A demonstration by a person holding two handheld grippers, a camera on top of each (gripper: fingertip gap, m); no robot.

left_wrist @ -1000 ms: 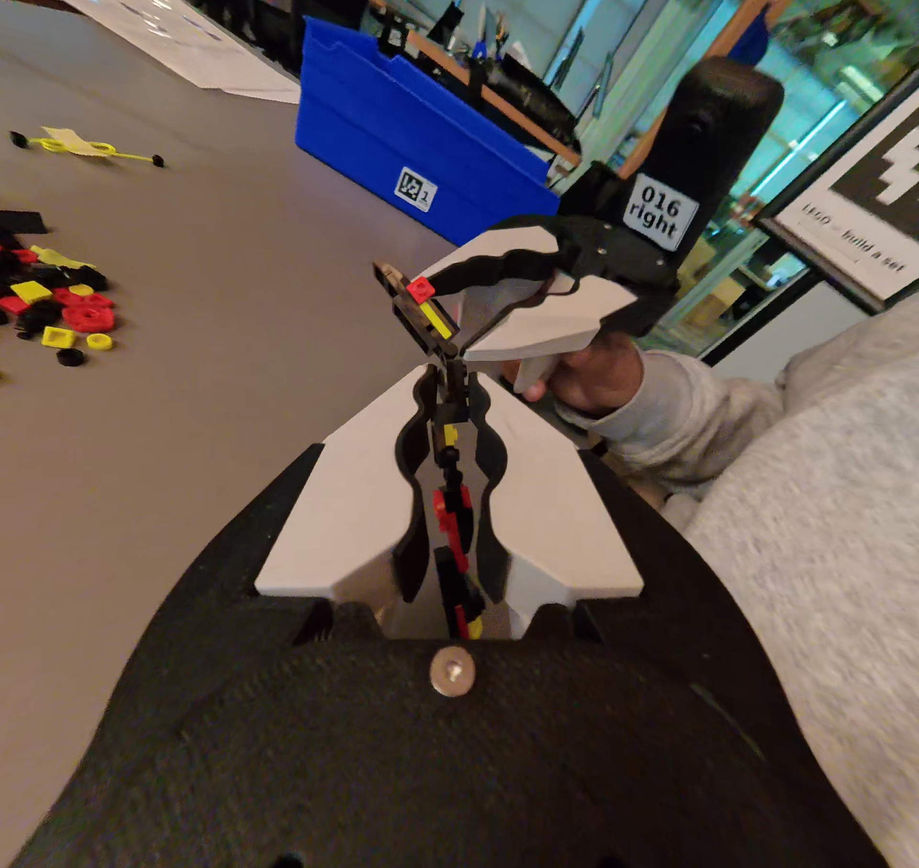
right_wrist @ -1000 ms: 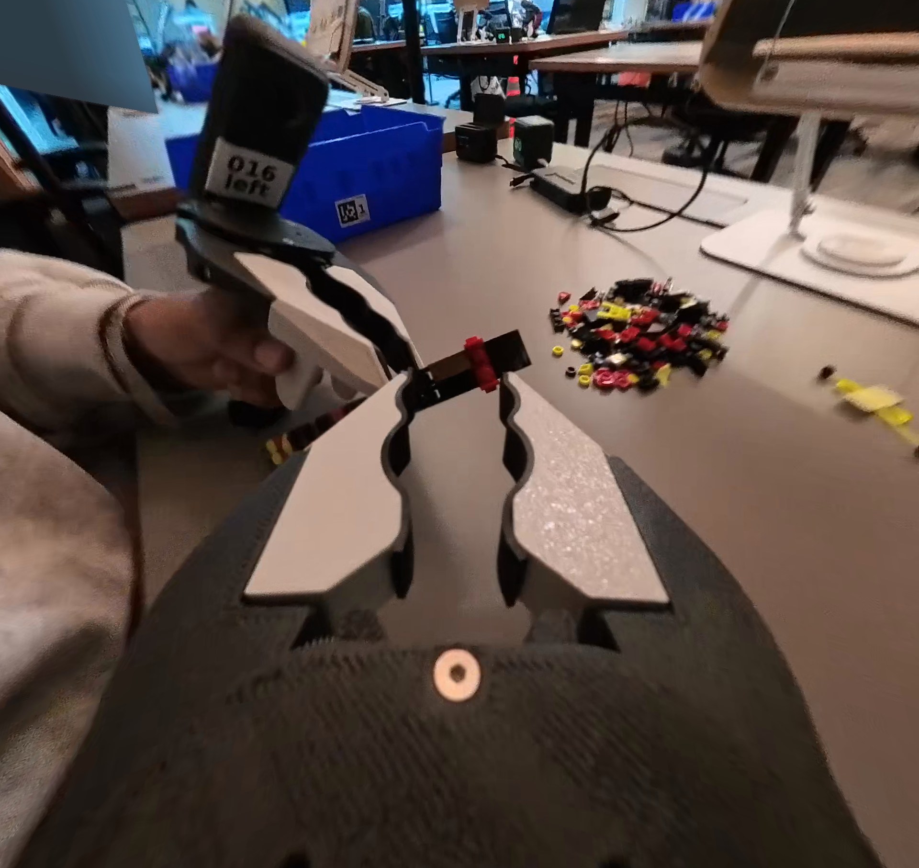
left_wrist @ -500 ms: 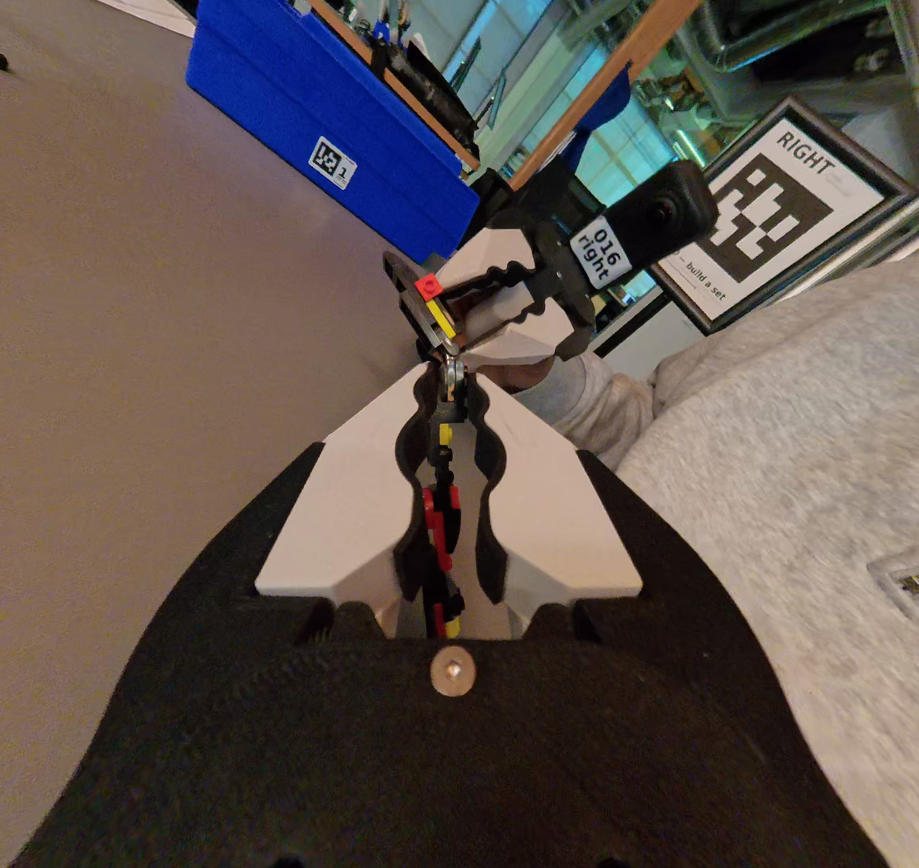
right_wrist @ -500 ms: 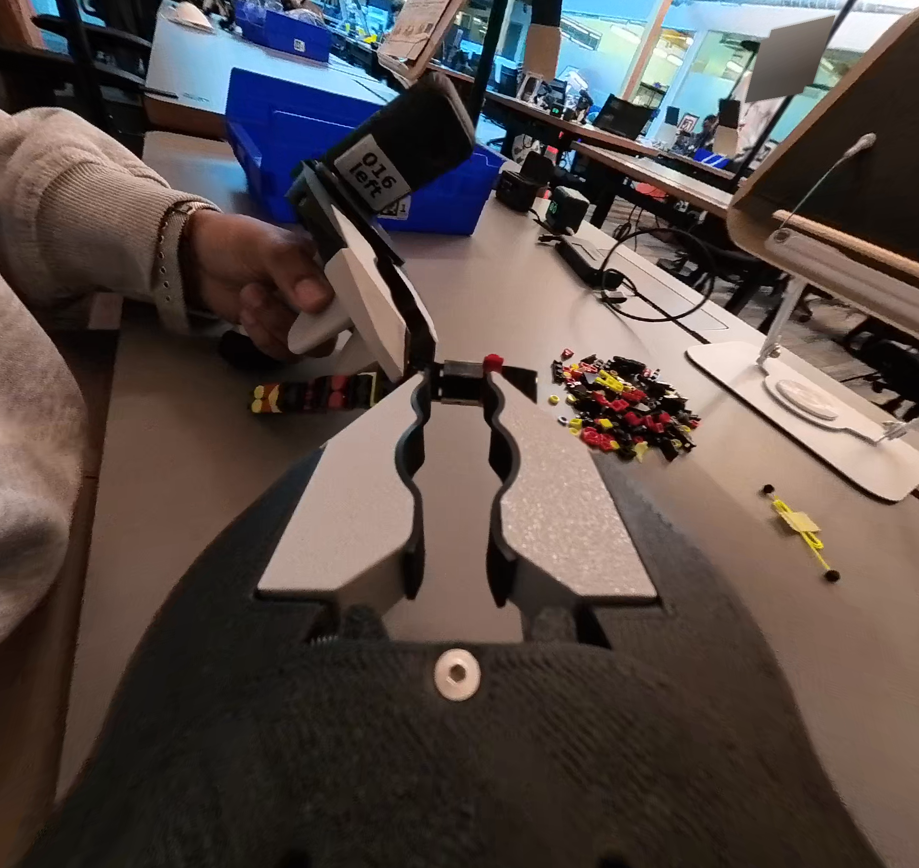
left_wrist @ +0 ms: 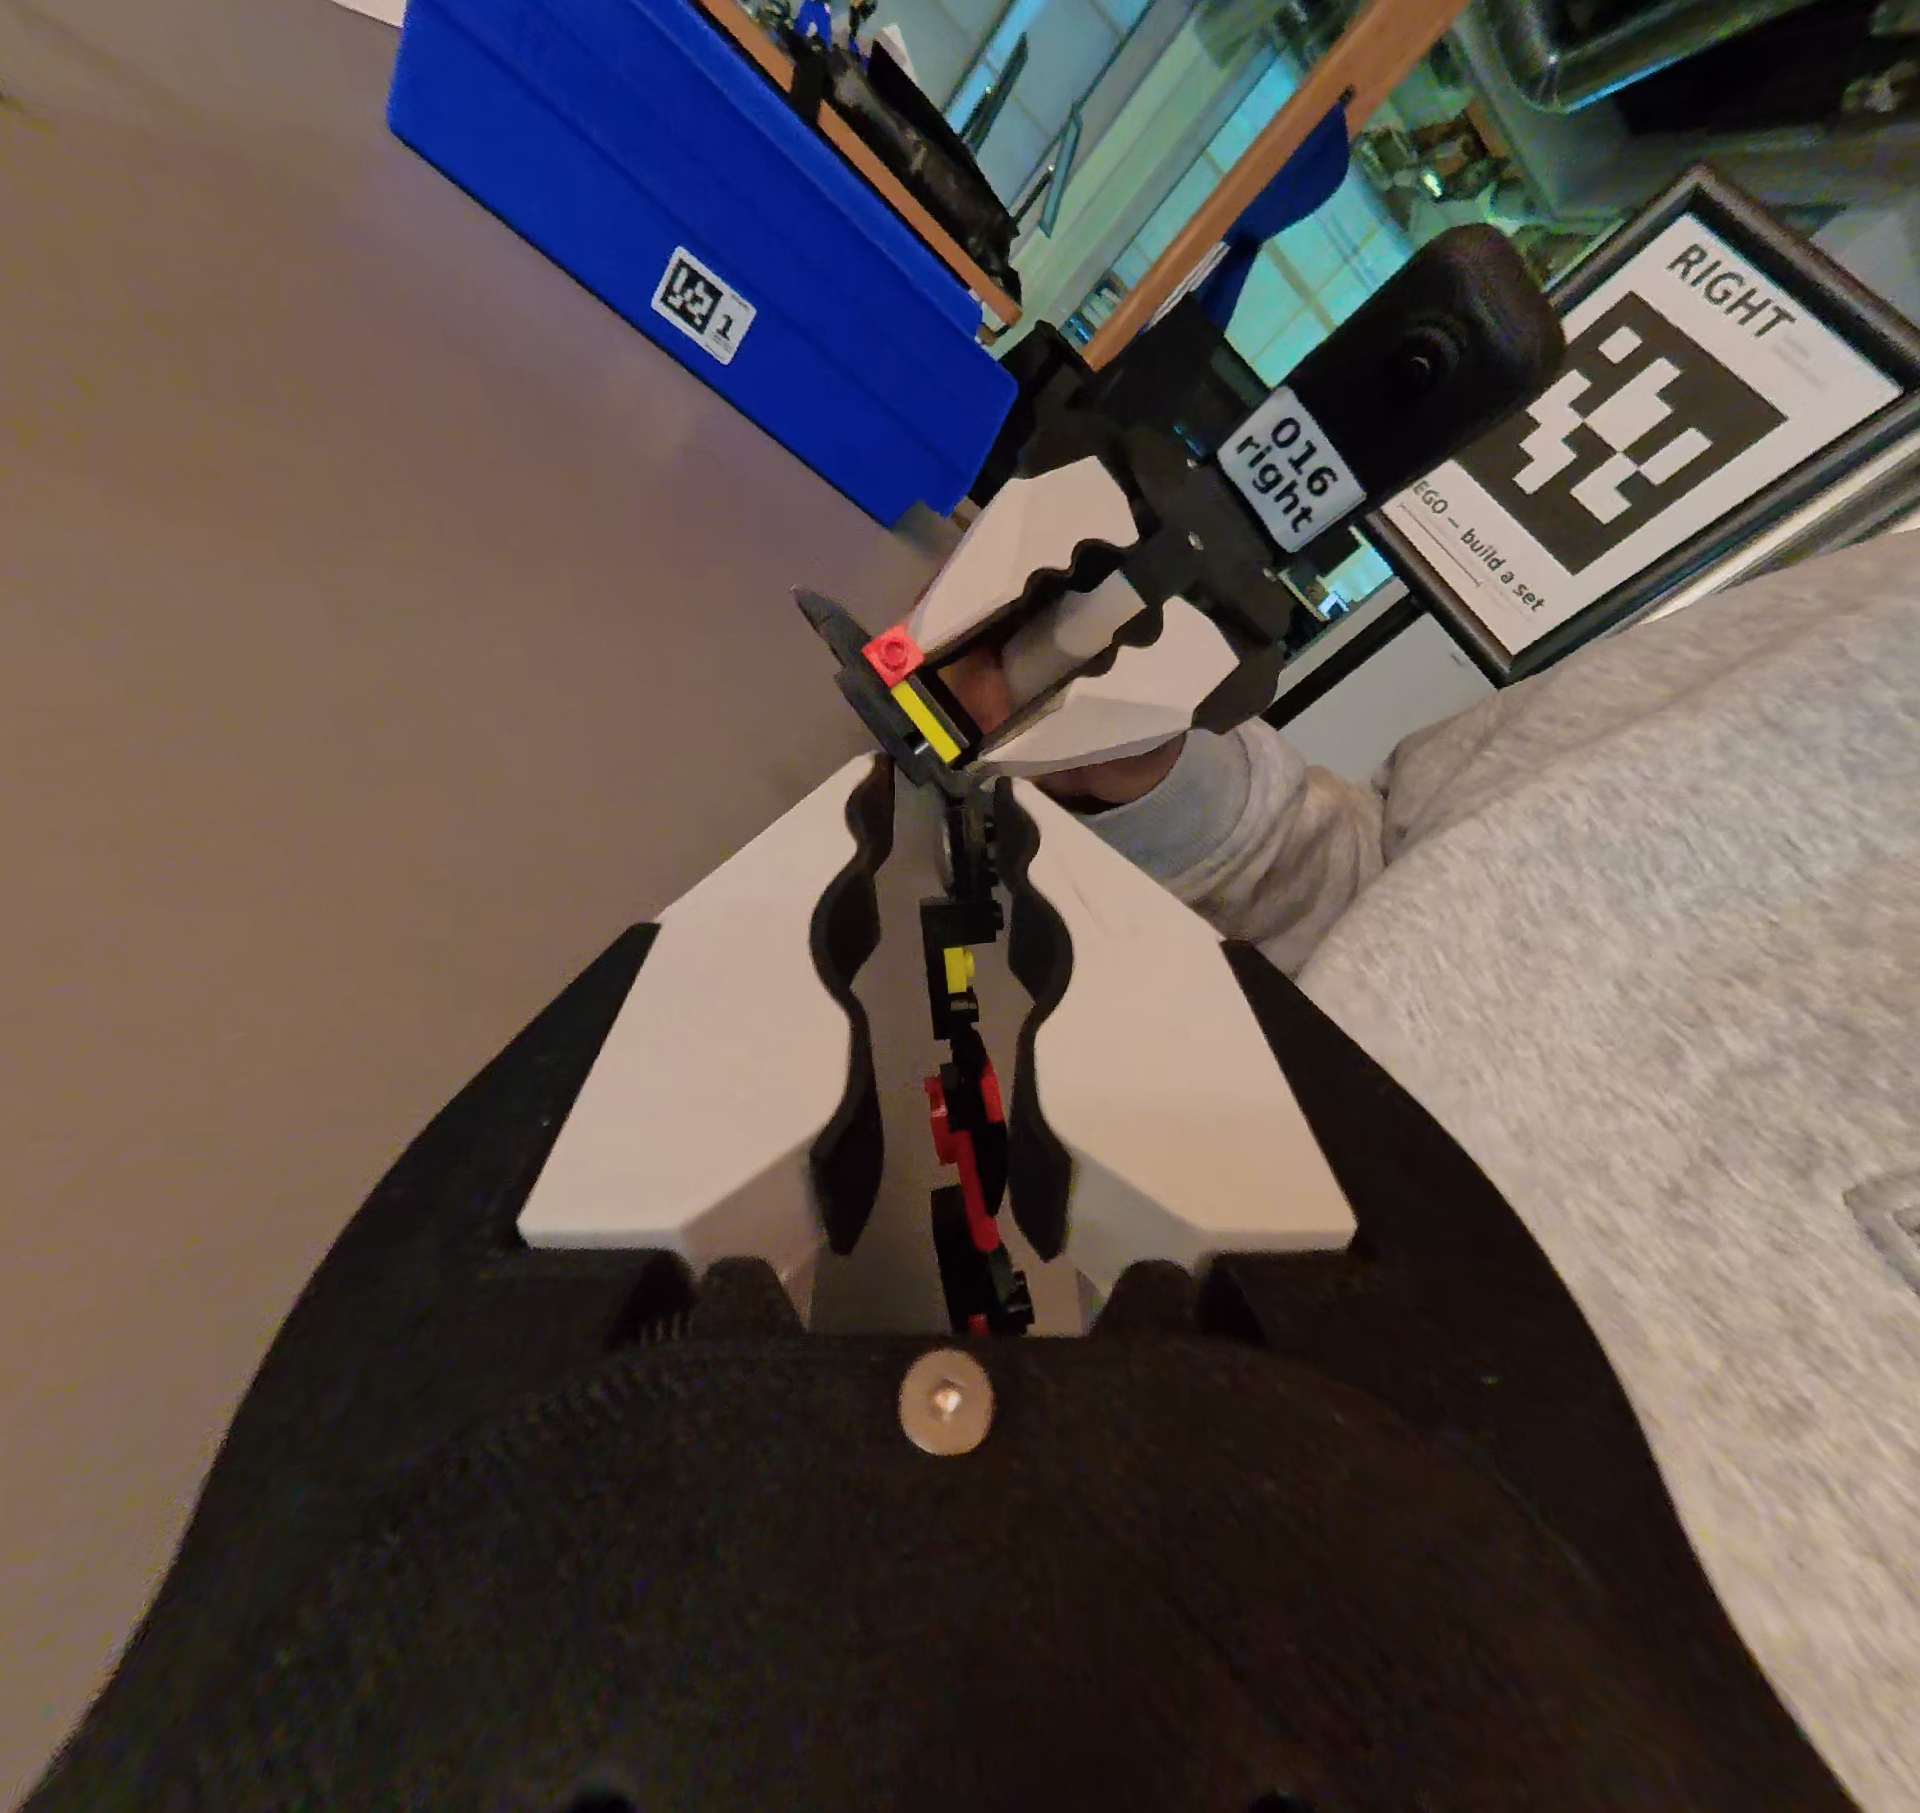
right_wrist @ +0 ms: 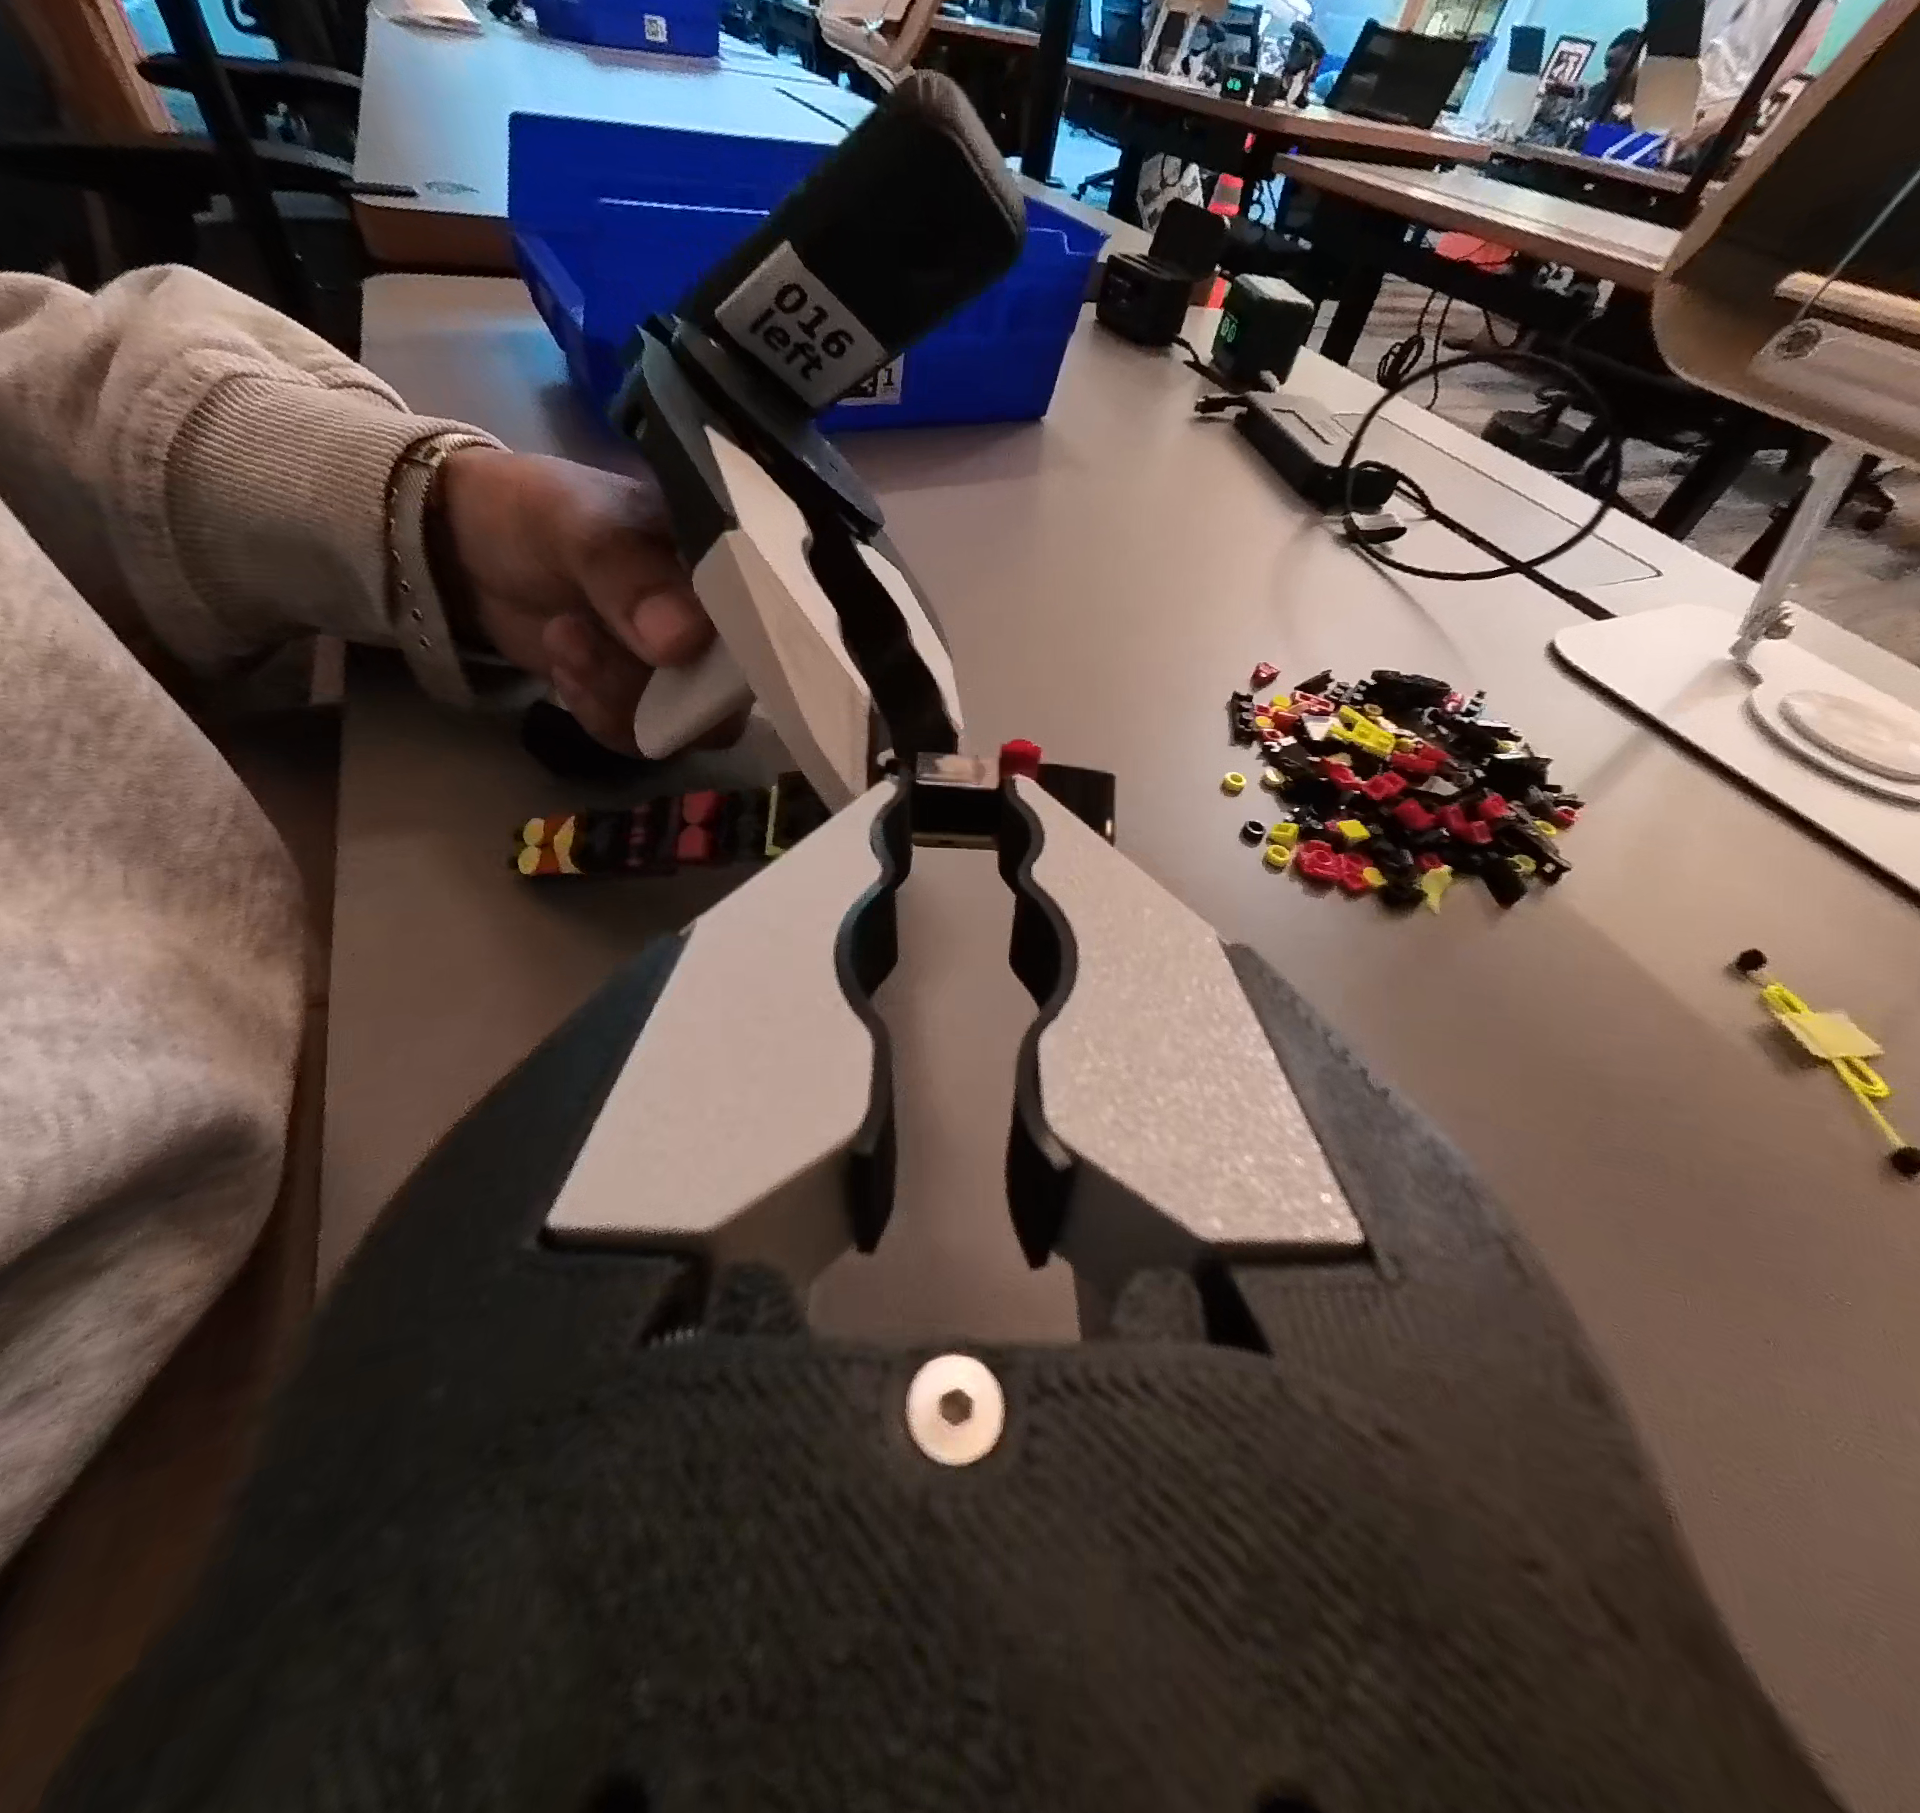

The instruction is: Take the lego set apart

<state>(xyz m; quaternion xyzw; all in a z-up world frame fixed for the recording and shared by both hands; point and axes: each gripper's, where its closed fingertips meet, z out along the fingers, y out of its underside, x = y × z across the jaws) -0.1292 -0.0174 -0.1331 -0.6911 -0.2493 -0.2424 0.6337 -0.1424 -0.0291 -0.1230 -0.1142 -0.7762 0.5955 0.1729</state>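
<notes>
The lego set is a long thin strip [left_wrist: 961, 1119] of black, red and yellow pieces, held in the air. My left gripper [left_wrist: 940, 792] is shut on the strip near its far end, and the rest runs back between its fingers. In the right wrist view the strip [right_wrist: 665, 828] hangs under the left gripper [right_wrist: 909, 740]. My right gripper [right_wrist: 954, 795] is shut on the black end piece [right_wrist: 951, 807], which carries a red stud [right_wrist: 1020, 753]. The left wrist view shows the right gripper [left_wrist: 940, 703] clamping that end piece [left_wrist: 920, 719] at an angle to the strip.
A pile of loose red, yellow and black pieces [right_wrist: 1392, 787] lies on the grey table [right_wrist: 1143, 568] to the right. A yellow piece with black ends [right_wrist: 1829, 1046] lies farther right. A blue bin [right_wrist: 644, 236] stands behind, with a cable [right_wrist: 1455, 558], a white stand base [right_wrist: 1766, 724] and a framed sign [left_wrist: 1662, 433]. Both grippers' tips are close together, under 4 cm apart.
My right gripper has closed from a wider stance onto the black end piece. Both grippers have tilted and turned while staying joined at the strip's end.
</notes>
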